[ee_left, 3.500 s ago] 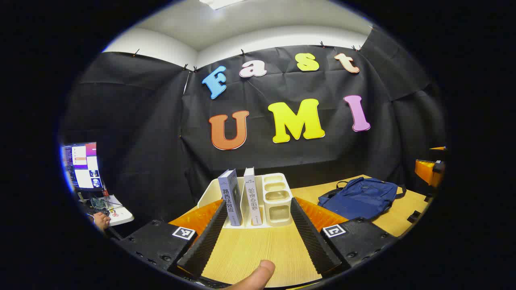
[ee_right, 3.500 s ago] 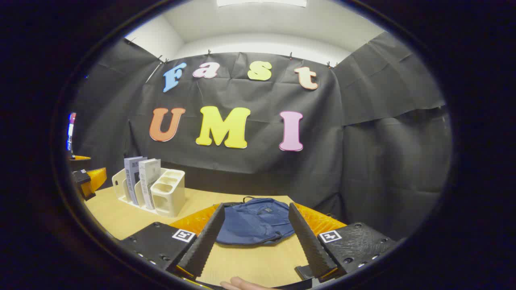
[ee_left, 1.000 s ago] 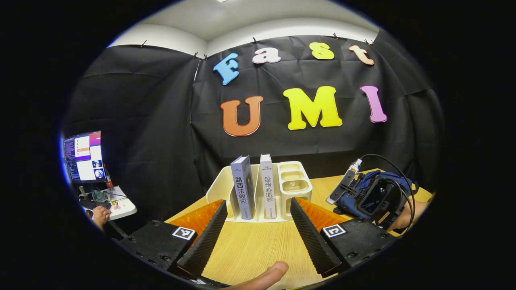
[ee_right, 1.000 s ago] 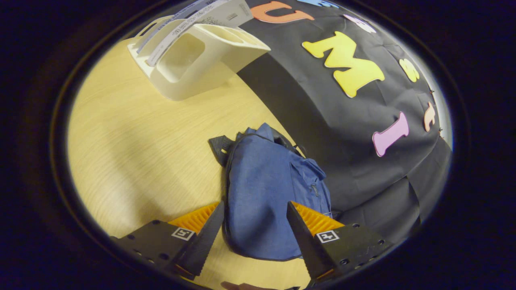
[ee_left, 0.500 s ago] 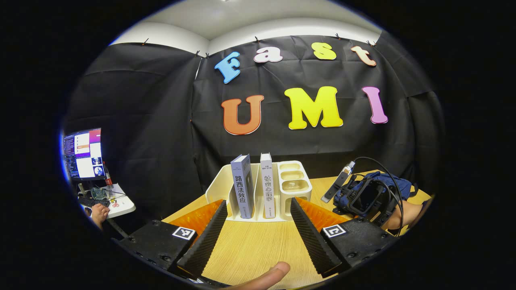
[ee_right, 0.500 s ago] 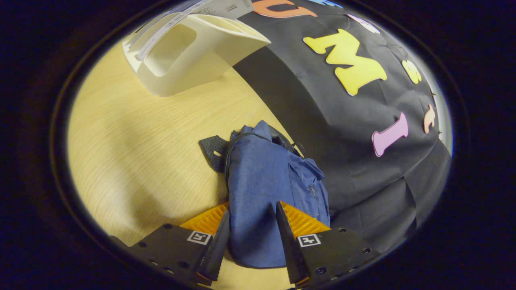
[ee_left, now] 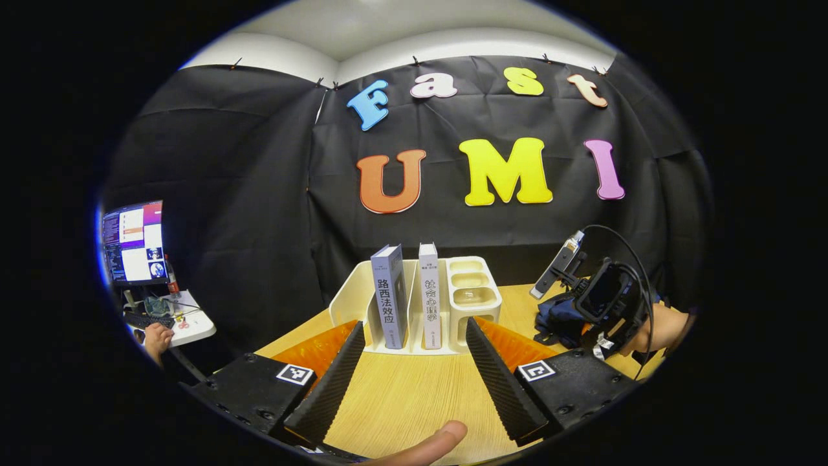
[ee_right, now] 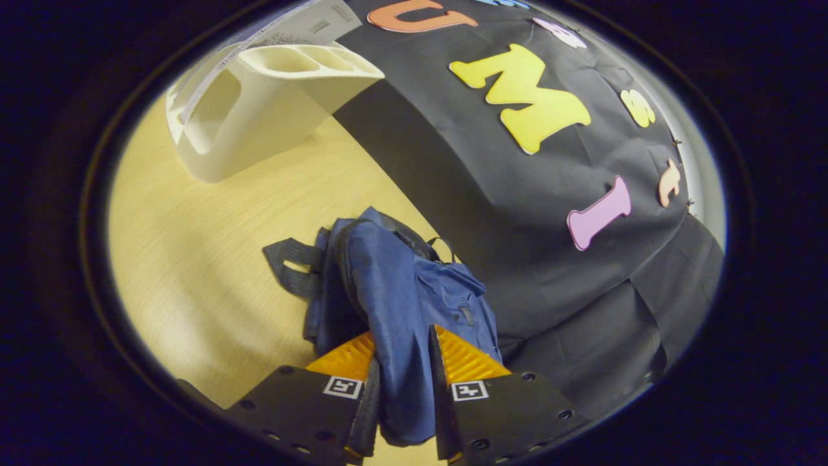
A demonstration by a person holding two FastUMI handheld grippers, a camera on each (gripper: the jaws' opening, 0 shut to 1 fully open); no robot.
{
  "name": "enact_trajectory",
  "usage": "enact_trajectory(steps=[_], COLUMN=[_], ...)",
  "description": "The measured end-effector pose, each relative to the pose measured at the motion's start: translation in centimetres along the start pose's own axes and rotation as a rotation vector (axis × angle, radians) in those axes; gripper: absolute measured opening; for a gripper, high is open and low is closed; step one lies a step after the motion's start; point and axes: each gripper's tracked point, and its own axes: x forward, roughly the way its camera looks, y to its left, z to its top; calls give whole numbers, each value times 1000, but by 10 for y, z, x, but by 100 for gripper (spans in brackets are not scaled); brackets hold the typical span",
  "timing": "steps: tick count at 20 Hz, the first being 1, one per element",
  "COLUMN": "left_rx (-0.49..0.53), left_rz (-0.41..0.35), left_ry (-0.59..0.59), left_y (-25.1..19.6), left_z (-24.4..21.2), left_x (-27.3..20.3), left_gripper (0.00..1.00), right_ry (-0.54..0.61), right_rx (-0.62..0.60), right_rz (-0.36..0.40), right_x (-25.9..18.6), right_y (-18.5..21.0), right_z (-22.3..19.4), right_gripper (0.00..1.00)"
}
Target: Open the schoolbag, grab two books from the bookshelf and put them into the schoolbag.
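Note:
In the right gripper view my right gripper [ee_right: 402, 355] is shut on a fold of the blue schoolbag [ee_right: 401, 285], whose fabric stands bunched up off the table with a black strap hanging at its left. My left gripper [ee_left: 411, 333] hovers open over the table, its fingers framing the white bookshelf [ee_left: 475, 298]. Two books stand upright in the shelf, a grey-blue one [ee_left: 388, 294] and a white one [ee_left: 429, 294]. At the right of the left gripper view, a hand [ee_left: 660, 327] holds the other gripper over the schoolbag [ee_left: 556, 320]. The bag's zipper looks shut.
The wooden table [ee_right: 194, 246] carries the bookshelf [ee_right: 259, 103] at the far left of the bag. A black cloth wall stands close behind both. A monitor [ee_left: 132, 243] and a small side table [ee_left: 187, 327] stand off to the left. A thumb [ee_left: 427, 446] shows below my left fingers.
My right gripper came down onto the schoolbag, shut on its fabric and raised it, so the bag now bunches up. The left gripper has barely moved and stays open.

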Motion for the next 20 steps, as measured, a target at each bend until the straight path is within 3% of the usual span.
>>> enact_trajectory(steps=[1, 2, 3, 4, 5, 6, 9, 20], left_rx=[-3, 1, 9, 13, 12, 1, -51, -51], left_rz=[-8, -15, -18, -22, -26, -28, -55, -74], left_ry=[0, 1, 1, 2, 5, 5, 22, 87], left_y=[-2, -4, -6, -8, -10, -11, -20, -39], left_z=[-1, -1, -1, -2, -4, -4, -9, -33], left_x=[0, 1, 0, 1, 2, 3, 8, 25], left_gripper=[99, 98, 98, 99, 99, 99, 99, 99], right_ry=[-2, -11, -15, -27, -34, -42, -28, -69], right_rx=[10, 21, 46, 66, 74, 98, 156, 227], right_rz=[-4, -13, -12, 6, 12, 3, 17, -44], right_x=[8, 15, 16, 16, 16, 13, 19, 48], right_y=[-4, -11, -18, -22, -31, -45, -78, -196], right_z=[1, 2, 2, 4, 4, 12, 10, 10], right_gripper=[35, 45, 32, 13, 12, 5, 8, 5])
